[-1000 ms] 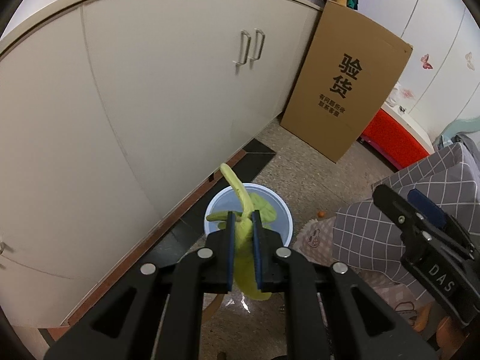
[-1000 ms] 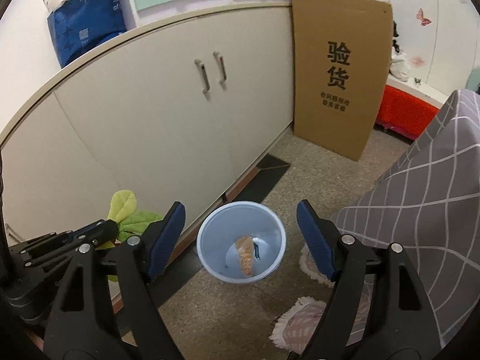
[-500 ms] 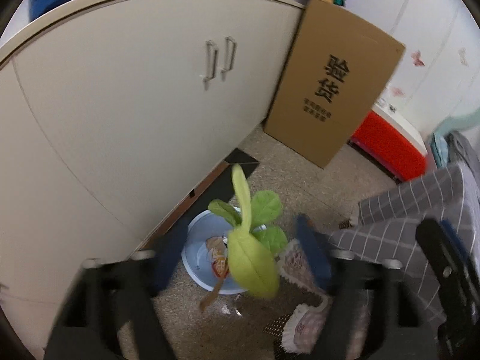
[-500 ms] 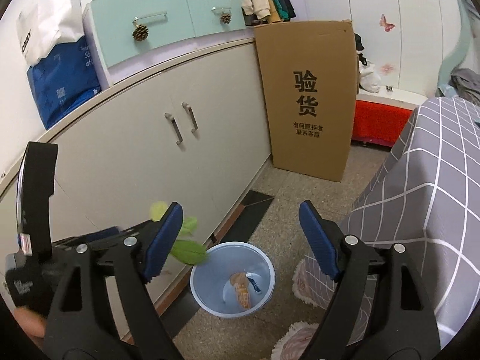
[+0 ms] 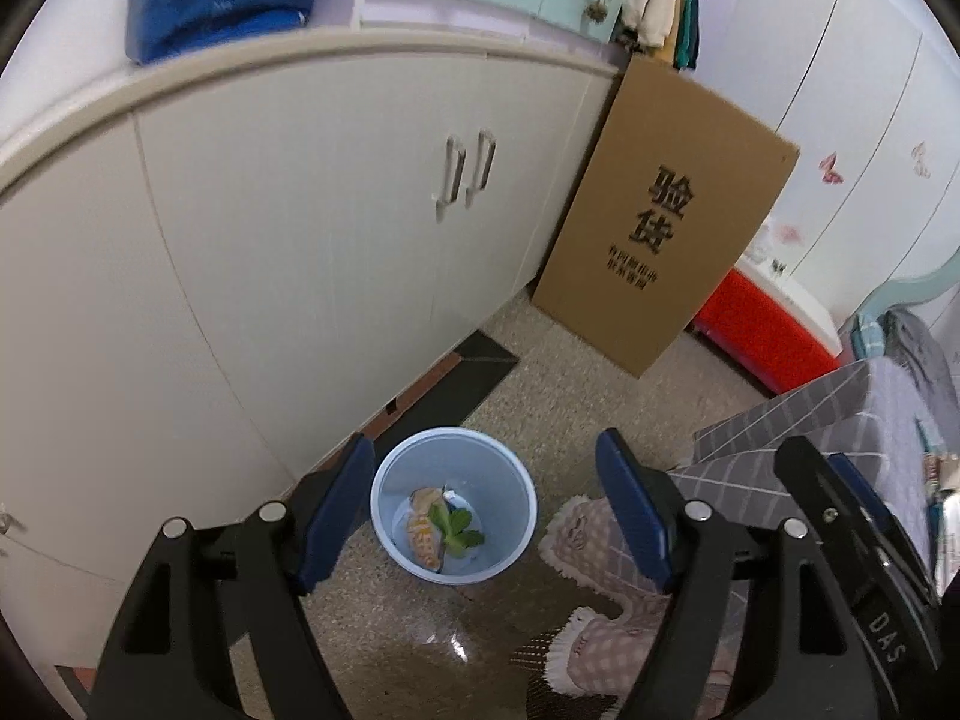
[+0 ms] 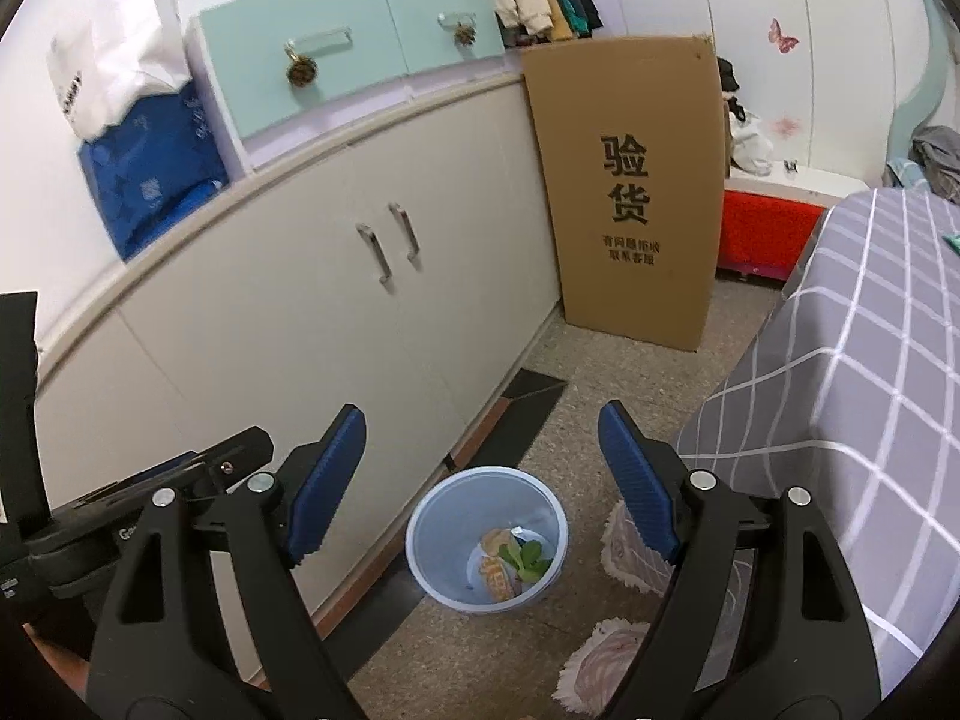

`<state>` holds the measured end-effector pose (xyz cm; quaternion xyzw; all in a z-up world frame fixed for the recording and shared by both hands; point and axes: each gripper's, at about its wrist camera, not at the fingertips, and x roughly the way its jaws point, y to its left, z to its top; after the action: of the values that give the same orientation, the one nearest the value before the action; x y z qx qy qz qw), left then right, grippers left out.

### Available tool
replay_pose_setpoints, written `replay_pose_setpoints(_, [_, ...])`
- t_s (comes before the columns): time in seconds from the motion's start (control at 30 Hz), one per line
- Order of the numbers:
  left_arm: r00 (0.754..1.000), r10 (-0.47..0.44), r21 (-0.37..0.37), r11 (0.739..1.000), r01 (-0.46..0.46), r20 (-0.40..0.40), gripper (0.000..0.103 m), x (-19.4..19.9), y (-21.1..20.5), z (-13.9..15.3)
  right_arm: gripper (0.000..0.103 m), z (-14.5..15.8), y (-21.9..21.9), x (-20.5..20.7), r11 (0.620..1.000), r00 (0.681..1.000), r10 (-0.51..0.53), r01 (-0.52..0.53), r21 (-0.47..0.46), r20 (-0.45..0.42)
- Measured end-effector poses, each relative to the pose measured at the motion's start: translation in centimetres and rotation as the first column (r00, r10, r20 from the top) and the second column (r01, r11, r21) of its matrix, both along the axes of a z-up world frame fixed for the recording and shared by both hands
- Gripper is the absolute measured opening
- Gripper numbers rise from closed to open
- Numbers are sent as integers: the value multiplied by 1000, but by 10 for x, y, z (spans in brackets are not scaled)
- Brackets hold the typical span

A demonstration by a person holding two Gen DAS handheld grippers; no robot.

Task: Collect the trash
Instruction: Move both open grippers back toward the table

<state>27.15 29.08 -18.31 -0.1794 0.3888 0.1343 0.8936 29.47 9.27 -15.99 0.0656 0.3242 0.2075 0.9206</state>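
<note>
Round blue plastic bin (image 5: 453,564) on speckled floor (image 5: 558,372), beside cream cabinet (image 5: 300,240); green leaf sprig (image 5: 456,525) inside.

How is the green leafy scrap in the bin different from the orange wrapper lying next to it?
The green leafy scrap is plain green with several rounded leaves spreading from a stem; the orange wrapper is one long crumpled piece, orange and pale with some print. In the left wrist view the leafy scrap lies to the right, the wrapper to the left, their edges meeting. Both rest at the bottom of the light blue bin, and neither gripper touches them.
</note>
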Motion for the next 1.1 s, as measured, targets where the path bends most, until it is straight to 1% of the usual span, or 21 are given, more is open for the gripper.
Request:
replay_pose_setpoints(0.17, [997, -26, 22, 999, 25, 77, 75, -30, -21, 35, 79, 33, -22, -28, 999, 999, 1, -3, 43, 44])
replay_pose_setpoints(0.2, [994, -39, 31, 999, 36, 98, 75, -37, -30, 45, 79, 40, -29, -34, 999, 998, -5, 2, 51, 57])
replay_pose_setpoints(0.3, [989, -70, 44, 997, 65, 134, 75, -50, -51, 62, 80, 56, -54, -52, 997, 996, -31, 25, 72, 82])
replay_pose_setpoints(0.43, [973, -152, 61, 988, 143, 173, 76, -63, -95, 84, 80, 76, -96, -76, 994, 989, -90, 81, 78, 119])
replay_pose_setpoints(0.53, [951, -245, 84, 969, 233, 187, 77, -71, -141, 94, 81, 84, -130, -91, 987, 978, -154, 144, 78, 138])
replay_pose_setpoints(0.57, [947, -262, 87, 964, 249, 186, 77, -72, -153, 96, 82, 85, -147, -97, 982, 974, -180, 170, 83, 136])
replay_pose_setpoints(0.67, [925, -337, 89, 941, 326, 177, 78, -75, -193, 95, 82, 86, -187, -112, 968, 961, -246, 237, 85, 127])
replay_pose_setpoints(0.77, [899, -406, 99, 914, 394, 163, 79, -77, -233, 93, 83, 83, -225, -125, 952, 944, -306, 300, 61, 121])
replay_pose_setpoints(0.8, [884, -443, 106, 896, 431, 151, 79, -79, -252, 91, 83, 82, -239, -130, 944, 937, -329, 325, 59, 118])
replay_pose_setpoints(0.87, [861, -489, 115, 871, 477, 137, 81, -79, -272, 88, 85, 78, -261, -137, 931, 926, -364, 361, 47, 103])
replay_pose_setpoints(0.9, [843, -525, 124, 850, 512, 116, 81, -79, -290, 84, 85, 75, -274, -141, 924, 920, -382, 379, 44, 92])
replay_pose_setpoints(1.03, [800, -596, 147, 799, 583, 64, 81, -78, -325, 71, 85, 64, -313, -150, 896, 894, -444, 442, 47, 59])
replay_pose_setpoints(1.1, [787, -616, 159, 780, 605, 27, 81, -76, -342, 63, 86, 58, -327, -154, 885, 884, -465, 463, 52, 43])
